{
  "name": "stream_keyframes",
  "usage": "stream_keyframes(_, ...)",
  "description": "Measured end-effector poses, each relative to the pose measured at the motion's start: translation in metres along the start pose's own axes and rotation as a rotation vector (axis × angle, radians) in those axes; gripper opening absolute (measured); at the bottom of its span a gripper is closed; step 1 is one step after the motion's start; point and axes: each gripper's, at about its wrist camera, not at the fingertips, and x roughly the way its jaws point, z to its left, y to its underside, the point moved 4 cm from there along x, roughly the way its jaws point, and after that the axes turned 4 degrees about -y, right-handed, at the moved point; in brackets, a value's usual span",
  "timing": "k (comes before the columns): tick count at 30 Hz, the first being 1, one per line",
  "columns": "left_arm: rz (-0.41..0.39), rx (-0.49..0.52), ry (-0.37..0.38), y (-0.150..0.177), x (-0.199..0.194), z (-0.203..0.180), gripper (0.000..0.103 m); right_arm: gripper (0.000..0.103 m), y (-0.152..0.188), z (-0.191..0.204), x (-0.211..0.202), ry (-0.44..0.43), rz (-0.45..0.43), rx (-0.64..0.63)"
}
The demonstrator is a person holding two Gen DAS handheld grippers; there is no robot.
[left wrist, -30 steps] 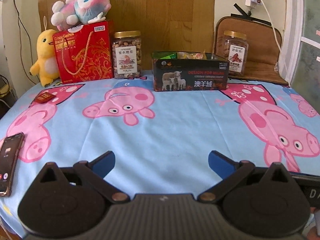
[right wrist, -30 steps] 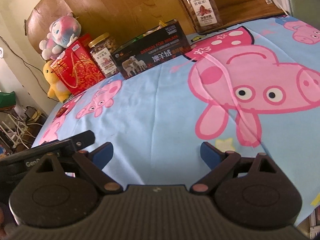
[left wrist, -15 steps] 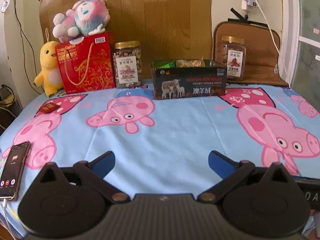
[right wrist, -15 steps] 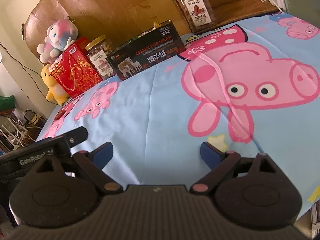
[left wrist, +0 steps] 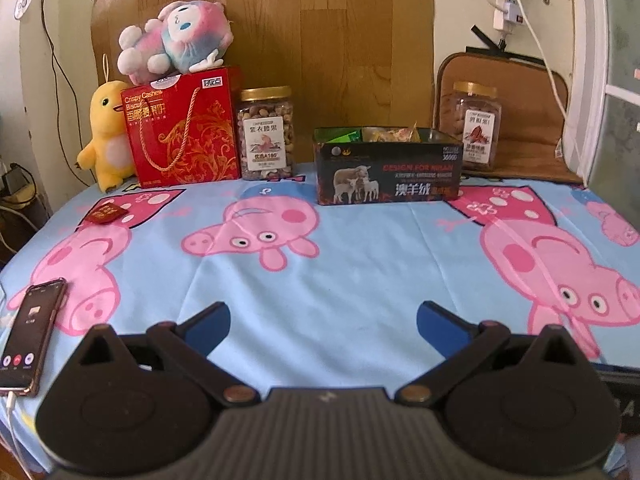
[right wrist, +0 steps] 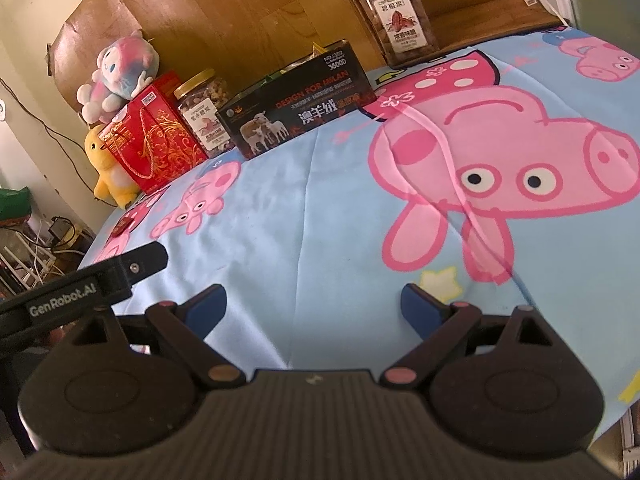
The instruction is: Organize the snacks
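Note:
A black open box [left wrist: 388,172] with packets inside stands at the back middle of the table; it also shows in the right wrist view [right wrist: 296,108]. A nut jar [left wrist: 266,134] stands left of it and a second jar [left wrist: 474,126] right of it. A red gift box [left wrist: 182,128] stands at back left. A small red packet [left wrist: 106,214] lies on the cloth at left. My left gripper [left wrist: 322,318] is open and empty over the near cloth. My right gripper [right wrist: 314,306] is open and empty, beside the left one.
A phone [left wrist: 30,344] with a cable lies at the near left edge. A yellow plush duck [left wrist: 106,136] and a pink plush [left wrist: 176,48] sit at back left. A wooden board [left wrist: 320,40] backs the table. The cartoon-pig cloth [left wrist: 340,256] covers it.
Both grippers have drawn back a little from the table and the left view has tilted up slightly. Jaws stay open. Nothing on the table has moved.

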Motion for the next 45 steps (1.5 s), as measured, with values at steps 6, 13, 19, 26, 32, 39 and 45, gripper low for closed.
stream_keyframes(6,0.052,-0.007,0.022,0.005,0.006,0.000,0.103,0.096,0.000,0.000,-0.001,0.002,-0.003,0.002)
stream_keyframes(13,0.105,-0.027,0.047,0.011,0.012,0.002,0.103,0.096,0.000,0.000,-0.002,0.007,-0.013,0.006)
stream_keyframes(19,0.133,-0.034,0.046,0.014,0.016,0.003,0.103,0.096,0.001,0.000,-0.002,0.010,-0.011,0.013)
stream_keyframes(26,0.173,-0.051,0.054,0.016,0.023,0.007,0.103,0.096,0.000,0.000,-0.001,0.005,-0.014,0.012)
stream_keyframes(32,0.189,-0.060,0.051,0.018,0.025,0.009,0.103,0.096,0.000,0.001,-0.001,-0.001,-0.019,0.006)
stream_keyframes(39,0.189,-0.059,0.049,0.018,0.026,0.010,0.103,0.096,0.000,0.002,-0.001,-0.003,-0.018,0.007)
stream_keyframes(45,0.191,-0.059,0.047,0.019,0.027,0.013,0.103,0.096,0.000,0.002,-0.001,-0.005,-0.018,0.005)
